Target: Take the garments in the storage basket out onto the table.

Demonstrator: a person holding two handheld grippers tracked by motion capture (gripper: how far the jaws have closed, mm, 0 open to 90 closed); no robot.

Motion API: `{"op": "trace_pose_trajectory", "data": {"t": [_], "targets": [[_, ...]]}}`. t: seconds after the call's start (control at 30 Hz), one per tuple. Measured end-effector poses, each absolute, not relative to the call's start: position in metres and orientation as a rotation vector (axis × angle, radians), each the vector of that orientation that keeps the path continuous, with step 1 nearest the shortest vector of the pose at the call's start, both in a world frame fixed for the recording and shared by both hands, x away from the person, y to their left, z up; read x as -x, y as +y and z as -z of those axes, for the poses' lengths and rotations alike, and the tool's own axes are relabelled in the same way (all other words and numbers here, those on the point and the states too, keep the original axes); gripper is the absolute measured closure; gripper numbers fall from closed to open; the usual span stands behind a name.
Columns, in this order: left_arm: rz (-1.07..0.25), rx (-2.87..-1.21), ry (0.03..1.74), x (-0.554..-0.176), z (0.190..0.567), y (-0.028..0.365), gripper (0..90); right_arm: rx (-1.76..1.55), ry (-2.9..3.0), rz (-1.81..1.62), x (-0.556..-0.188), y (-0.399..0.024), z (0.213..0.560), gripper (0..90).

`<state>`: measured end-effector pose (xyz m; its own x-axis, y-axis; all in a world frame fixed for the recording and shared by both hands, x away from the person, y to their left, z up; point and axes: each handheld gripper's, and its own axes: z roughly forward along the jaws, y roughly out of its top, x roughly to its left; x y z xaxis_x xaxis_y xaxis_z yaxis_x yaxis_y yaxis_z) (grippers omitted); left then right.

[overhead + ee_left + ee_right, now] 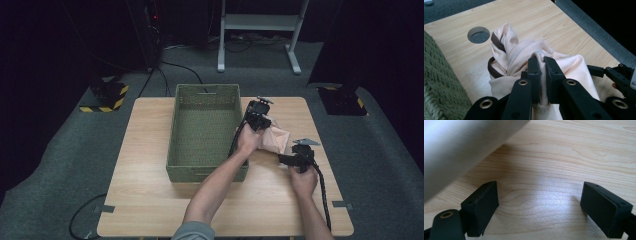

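Observation:
A pale pink garment (275,139) with dark brown trim lies bunched on the wooden table (150,200), just right of a green woven basket (172,135). My left gripper (258,120) is over the garment's far end. In the left gripper view it (543,65) is shut on a raised fold of the pink garment (514,50). My right gripper (284,159) sits at the garment's near right edge, pointing left. Its jaws stand wide open (540,203) above bare wood with nothing between them.
The basket (439,82) is empty and takes up the table's middle. A round hole (478,34) in the tabletop lies beyond the garment. A blurred pale shape (461,150) crosses the right gripper view's upper left. A white frame (260,22) stands on the floor behind.

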<state>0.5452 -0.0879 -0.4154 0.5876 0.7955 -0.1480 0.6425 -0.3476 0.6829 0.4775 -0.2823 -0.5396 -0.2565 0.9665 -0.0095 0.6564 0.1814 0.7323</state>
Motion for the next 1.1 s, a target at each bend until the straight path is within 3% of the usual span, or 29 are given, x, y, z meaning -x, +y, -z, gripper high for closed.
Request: {"op": "trace_pose_trajectory", "data": {"t": [0.8,0.9,0.93,1.07,1.1], "targets": [[-0.208,-2.094,1.195,-0.5512,0.4221,-0.0856,79.7,-1.518,1.985,-0.855,-0.4776,-0.2825,0.5396,14.5],[-0.183,-2.085,1.187,-0.5518,0.4237,-0.0844,72.4,-1.517,1.985,-0.855,-0.4777,-0.2826,0.5397,14.5],[-0.165,-2.078,1.177,-0.5518,0.4246,-0.0843,60.1,-1.516,1.985,-0.855,-0.4777,-0.2826,0.5397,14.5],[-0.192,-2.082,1.146,-0.5505,0.4236,-0.0856,39.5,-1.517,1.984,-0.856,-0.4777,-0.2826,0.5397,14.5],[-0.208,-2.075,1.149,-0.5496,0.4225,-0.0860,39.5,-1.516,1.985,-0.856,-0.4777,-0.2826,0.5397,14.5]]}}
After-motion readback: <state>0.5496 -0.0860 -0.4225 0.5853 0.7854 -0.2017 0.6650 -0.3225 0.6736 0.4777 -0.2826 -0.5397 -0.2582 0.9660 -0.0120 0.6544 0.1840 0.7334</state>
